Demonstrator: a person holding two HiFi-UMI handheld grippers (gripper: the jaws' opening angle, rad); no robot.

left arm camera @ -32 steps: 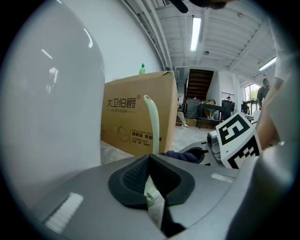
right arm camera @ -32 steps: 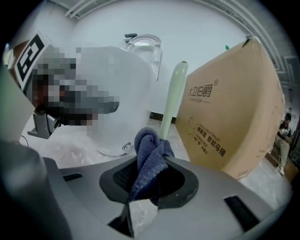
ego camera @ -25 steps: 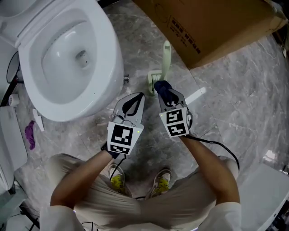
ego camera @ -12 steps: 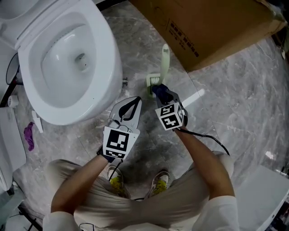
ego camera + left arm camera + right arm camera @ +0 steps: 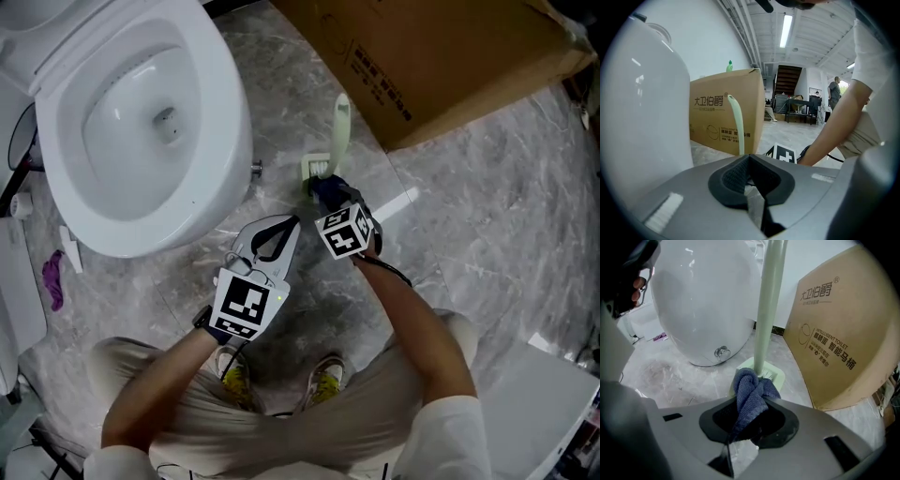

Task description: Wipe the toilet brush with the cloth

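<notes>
Grey marble floor [image 5: 487, 187] | white toilet [image 5: 141, 122], cardboard box [image 5: 441, 56] | pale green toilet brush [image 5: 341, 122] upright between them | right gripper [image 5: 330, 197] jaws clamped on blue cloth [image 5: 750, 394] by brush base | left gripper [image 5: 291, 223] jaws together, empty

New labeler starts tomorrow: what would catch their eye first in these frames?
The white toilet fills the head view's upper left. Beside it the right gripper holds a dark blue cloth at the foot of the pale green toilet brush, a big cardboard box behind.
</notes>
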